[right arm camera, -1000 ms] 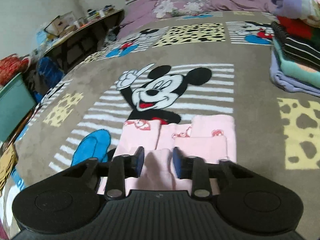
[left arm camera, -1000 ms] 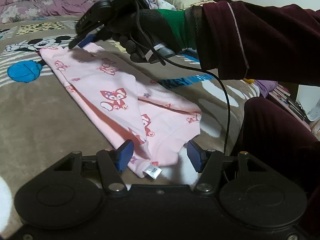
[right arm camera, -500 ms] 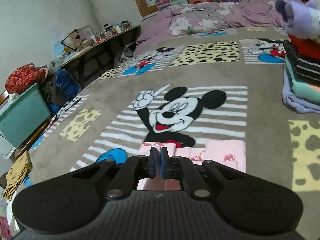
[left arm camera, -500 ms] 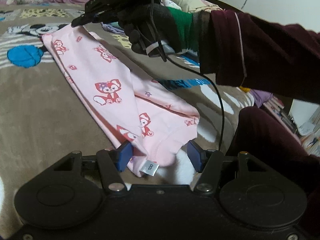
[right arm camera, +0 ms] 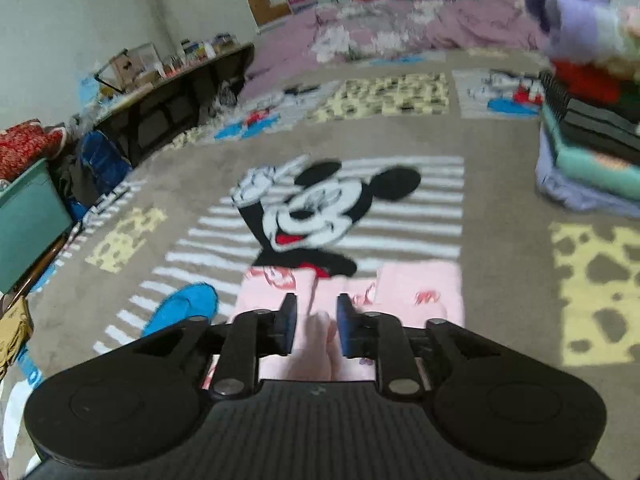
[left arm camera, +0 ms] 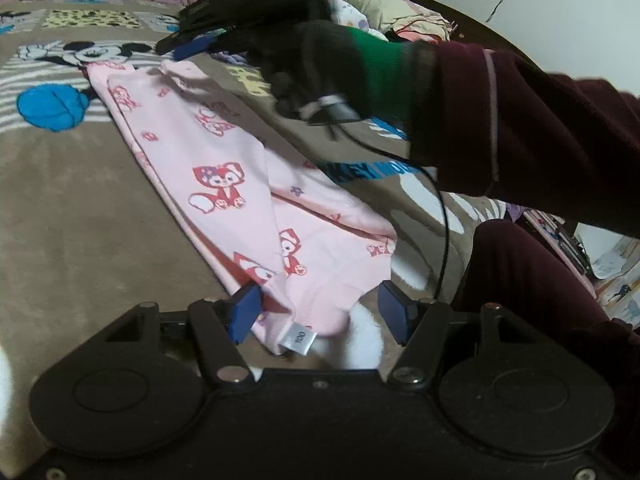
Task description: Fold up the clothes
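My left claw [left arm camera: 318, 308] is opening around the pink garment's [left arm camera: 240, 184] waistband. My right claw [right arm camera: 317, 322] is opening over its far hem; stacked clothes [right arm camera: 592, 160] sit at two o'clock.

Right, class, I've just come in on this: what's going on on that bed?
A person is folding a pink garment printed with little red foxes, laid out on a cartoon-mouse blanket, using a hand-held gripper in each hand. The left gripper sits open at the near end, by the size tag, its pads not pressing the cloth. At the far end, the right gripper is opening, with a ridge of pink fabric between its jaws. A stack of folded clothes sits to one side.
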A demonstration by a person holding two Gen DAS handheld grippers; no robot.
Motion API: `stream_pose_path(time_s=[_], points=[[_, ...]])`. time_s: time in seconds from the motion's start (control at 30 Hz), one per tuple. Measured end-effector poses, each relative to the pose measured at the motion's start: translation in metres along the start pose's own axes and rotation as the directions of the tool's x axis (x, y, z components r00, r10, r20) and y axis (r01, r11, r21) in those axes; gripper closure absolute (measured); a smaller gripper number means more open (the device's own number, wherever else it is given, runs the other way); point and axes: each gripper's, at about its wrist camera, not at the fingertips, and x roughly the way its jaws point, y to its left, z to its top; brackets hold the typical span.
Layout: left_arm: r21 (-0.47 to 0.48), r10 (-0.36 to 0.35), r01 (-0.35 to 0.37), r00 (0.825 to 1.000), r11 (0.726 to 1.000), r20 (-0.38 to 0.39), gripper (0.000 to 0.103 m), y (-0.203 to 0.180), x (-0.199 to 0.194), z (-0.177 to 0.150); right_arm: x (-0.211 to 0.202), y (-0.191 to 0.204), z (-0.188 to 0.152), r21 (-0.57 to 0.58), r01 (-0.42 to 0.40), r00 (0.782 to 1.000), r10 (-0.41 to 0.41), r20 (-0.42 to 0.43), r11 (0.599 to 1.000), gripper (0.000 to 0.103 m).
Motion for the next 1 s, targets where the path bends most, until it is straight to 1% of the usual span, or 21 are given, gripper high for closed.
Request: stream_pose_path(time_s=[0.03,0.1,0.2,0.23,0.3,0.33,0.4,0.43,0.47,0.53,0.57,0.63,0.67,0.7,0.77,0.8,0.83,0.87,0.93,0.97,1.0], points=[[0.001,0.008,-0.008,1.0,1.0,0.005,0.04,0.001,-0.003,0.0,-0.01,0.001,0.001,-0.01,-0.01,1.0,0.01,0.014,1.0,0.076],[0.001,0.03,-0.03,0.999,1.0,0.021,0.04,0.001,-0.009,0.0,-0.027,0.002,-0.002,-0.022,-0.047,0.999,0.048,0.014,0.999,0.076],[0.003,0.078,-0.078,0.995,0.997,0.066,0.04,0.002,-0.017,0.003,-0.055,0.009,-0.016,-0.073,-0.122,0.992,0.121,-0.019,0.99,0.076],[0.001,0.081,-0.082,0.992,0.997,0.096,0.04,0.002,-0.02,0.005,-0.062,0.011,-0.023,-0.068,-0.156,0.988,0.154,-0.032,0.985,0.076],[0.009,0.067,-0.069,0.985,0.998,0.158,0.04,-0.001,-0.025,0.01,-0.075,0.014,-0.038,-0.052,-0.226,0.973,0.224,-0.055,0.973,0.077],[0.021,0.054,-0.058,0.983,0.998,0.175,0.04,-0.004,-0.024,0.012,-0.078,0.013,-0.048,-0.033,-0.256,0.965,0.253,-0.061,0.966,0.077],[0.046,0.024,-0.033,0.984,0.998,0.175,0.04,-0.009,-0.015,0.018,-0.083,0.012,-0.064,0.009,-0.301,0.951,0.301,-0.07,0.954,0.077],[0.058,0.024,-0.034,0.987,0.998,0.157,0.04,-0.011,-0.006,0.02,-0.08,0.011,-0.071,0.021,-0.288,0.954,0.289,-0.084,0.957,0.077],[0.062,0.037,-0.044,0.992,0.997,0.123,0.04,-0.011,0.005,0.021,-0.076,0.011,-0.079,0.032,-0.272,0.957,0.274,-0.099,0.962,0.077],[0.033,0.081,-0.082,0.996,0.996,0.023,0.04,-0.003,0.028,0.021,-0.067,0.011,-0.093,0.032,-0.186,0.97,0.189,-0.154,0.982,0.08],[0.027,0.092,-0.092,0.996,0.995,-0.004,0.04,0.0,0.035,0.021,-0.07,0.01,-0.095,0.049,-0.19,0.97,0.195,-0.143,0.981,0.08],[0.034,0.082,-0.082,0.997,0.996,0.016,0.04,0.0,0.032,0.024,-0.079,0.007,-0.096,0.076,-0.207,0.971,0.215,-0.108,0.975,0.077],[0.035,0.078,-0.079,0.996,0.996,0.03,0.04,0.0,0.03,0.025,-0.087,0.008,-0.096,0.069,-0.228,0.97,0.232,-0.073,0.971,0.077],[0.029,0.078,-0.079,0.996,0.996,0.048,0.04,0.001,0.028,0.026,-0.092,0.009,-0.096,0.061,-0.235,0.969,0.239,-0.057,0.97,0.077],[0.002,0.076,-0.076,0.996,0.997,0.04,0.04,0.007,0.029,0.026,-0.091,0.009,-0.1,0.045,-0.217,0.973,0.22,-0.075,0.975,0.077],[-0.016,0.083,-0.082,0.996,0.996,0.018,0.04,0.01,0.034,0.026,-0.091,0.008,-0.102,0.038,-0.211,0.973,0.214,-0.087,0.977,0.08],[-0.015,0.082,-0.081,0.996,0.997,0.02,0.04,0.01,0.034,0.026,-0.091,0.006,-0.105,0.039,-0.195,0.976,0.198,-0.092,0.98,0.08],[-0.015,0.082,-0.081,0.996,0.997,0.027,0.04,0.01,0.033,0.028,-0.095,0.004,-0.107,0.05,-0.191,0.978,0.194,-0.076,0.98,0.08],[-0.014,0.086,-0.086,0.994,0.996,0.07,0.04,0.01,0.027,0.034,-0.097,-0.005,-0.108,0.097,-0.202,0.978,0.206,-0.033,0.975,0.078],[-0.017,0.095,-0.094,0.992,0.995,0.082,0.04,0.012,0.026,0.038,-0.098,-0.009,-0.109,0.121,-0.205,0.977,0.21,-0.031,0.971,0.079],[-0.02,0.114,-0.112,0.989,0.993,0.094,0.04,0.015,0.025,0.041,-0.096,-0.011,-0.11,0.118,-0.19,0.979,0.196,-0.048,0.975,0.081]])
